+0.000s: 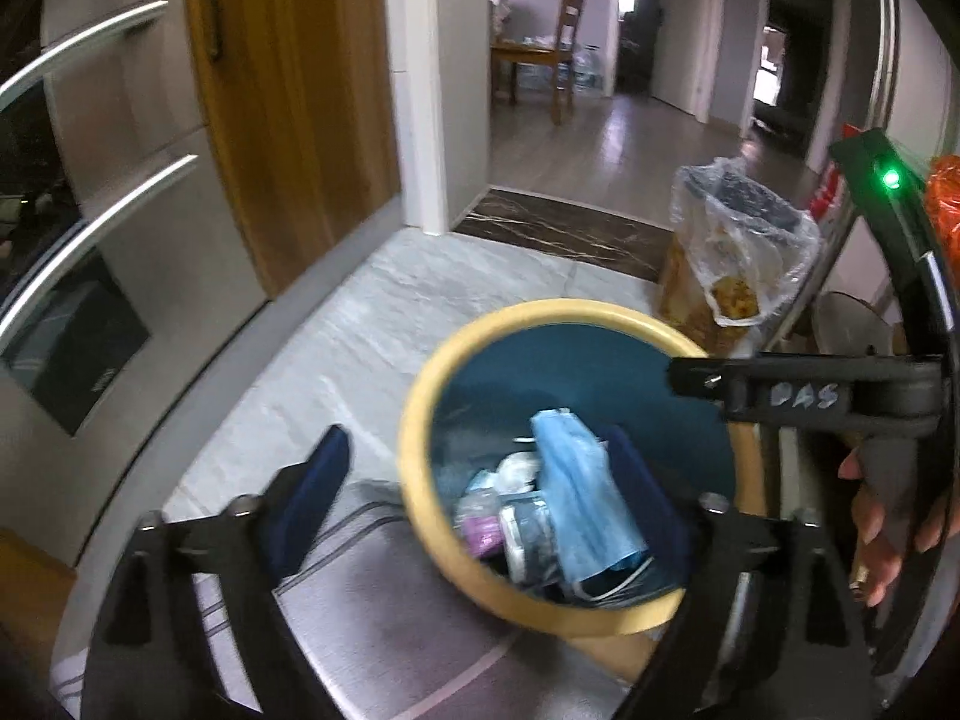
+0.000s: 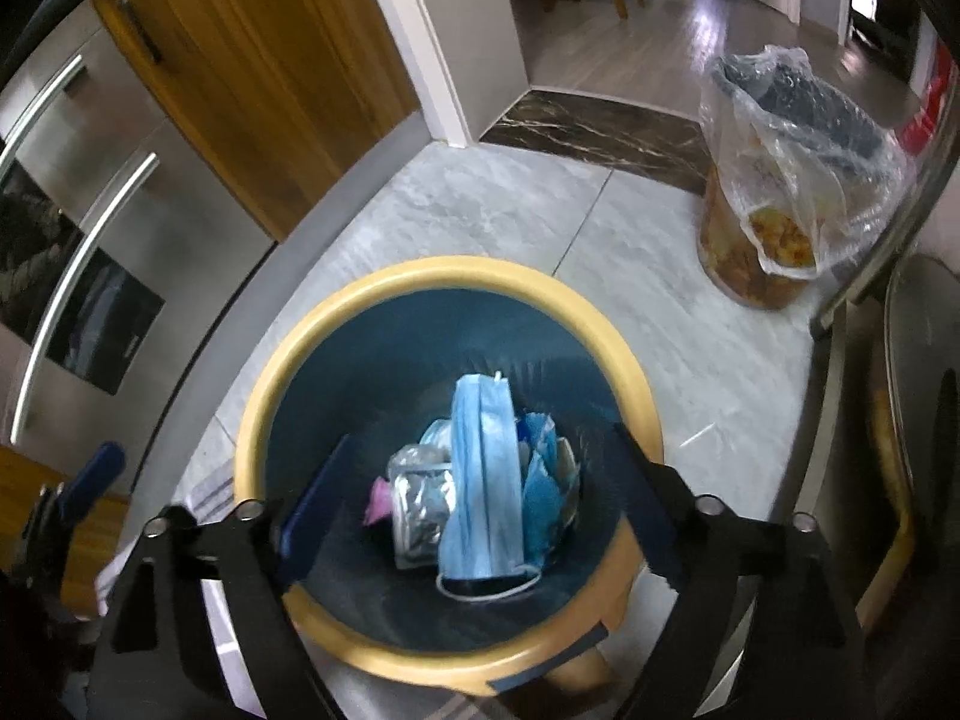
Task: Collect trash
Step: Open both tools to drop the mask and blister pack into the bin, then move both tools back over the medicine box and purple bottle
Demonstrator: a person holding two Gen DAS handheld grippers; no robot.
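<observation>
The bin (image 2: 447,474), a round one with a yellow rim and a dark blue liner, stands on the grey tile floor (image 2: 480,210) and holds the trash. Both grippers hover over its mouth. The right gripper (image 2: 474,480) looks almost straight down into it, and the blue face mask (image 2: 483,480) lies directly ahead between its 2 fingers (image 2: 315,498), which stand wide apart and hold nothing. The mask's long axis runs away from the camera, roughly in line with the fingers' reach, so the jaws would close across its narrow width. In the left wrist view the left gripper (image 1: 474,480) sits off to the bin's left side: 1 finger (image 1: 312,480) is outside the rim over a striped mat (image 1: 372,588), the other over the bin's inside, also spread apart and empty. I judge the right gripper the nearer and better lined up for the mask, if lifting it is the step in hand; equally, the mask may be already collected, and the pictures do not settle which.

Counted: 1 bin, 1 blue mask, 1 silvery foil packet (image 2: 420,510) just left of the mask, 1 pink scrap (image 2: 378,507) beside that, and several blue and white torn pieces (image 2: 549,480) to the mask's right, too jumbled to number. Well apart near the doorway stands 1 second container lined with a clear plastic bag (image 2: 798,168), with yellowish waste inside. 2 grippers, 4 fingers in all.
</observation>
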